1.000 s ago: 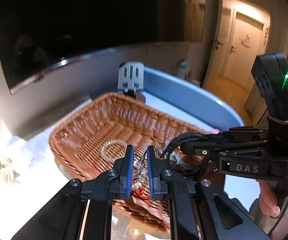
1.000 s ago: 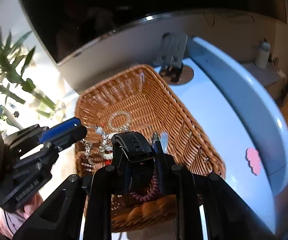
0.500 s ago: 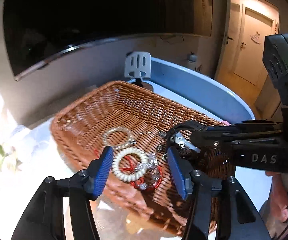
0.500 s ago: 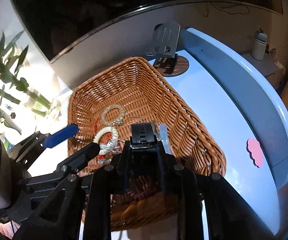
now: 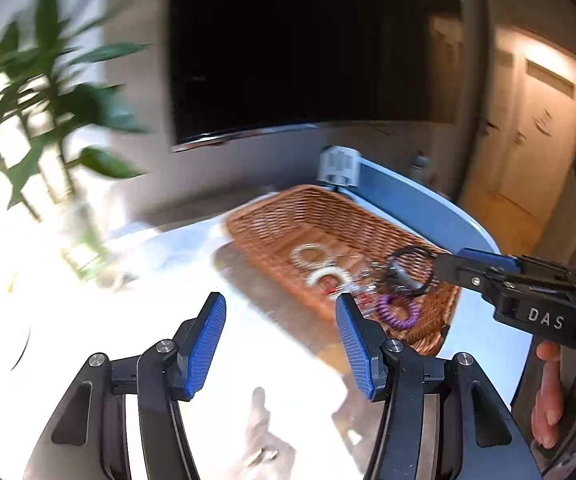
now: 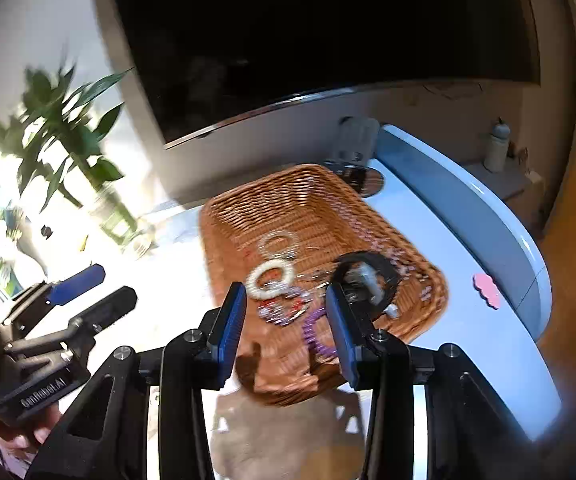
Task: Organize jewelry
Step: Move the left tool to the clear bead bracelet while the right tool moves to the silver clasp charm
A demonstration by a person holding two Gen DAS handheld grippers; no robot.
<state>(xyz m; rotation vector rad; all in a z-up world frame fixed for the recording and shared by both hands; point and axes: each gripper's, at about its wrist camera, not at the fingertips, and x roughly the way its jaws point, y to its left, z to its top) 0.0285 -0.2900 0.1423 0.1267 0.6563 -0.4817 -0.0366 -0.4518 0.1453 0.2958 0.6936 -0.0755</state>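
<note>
Jewelry lies in wicker basket [image 6: 319,204] on white surface [image 6: 459,332]: pearl bracelet [image 6: 270,277], clear bangle [image 6: 278,240], black watch [image 6: 367,272], purple coil band [image 6: 315,334], tangled beads [image 6: 284,306]. Left tongs [image 5: 280,344] spread, nothing between pads, over bare surface beside basket. Right tongs [image 6: 286,322] just opening, spread, empty, above basket's near end, watch lying free below. Plant [image 6: 68,136] at left; dark screen [image 6: 307,40] behind. Picture blurred.

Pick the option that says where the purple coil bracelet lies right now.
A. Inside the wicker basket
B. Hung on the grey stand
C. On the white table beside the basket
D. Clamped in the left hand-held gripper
A: the purple coil bracelet lies on the woven floor of the wicker basket, near its front wall, with no pads touching it.
</note>
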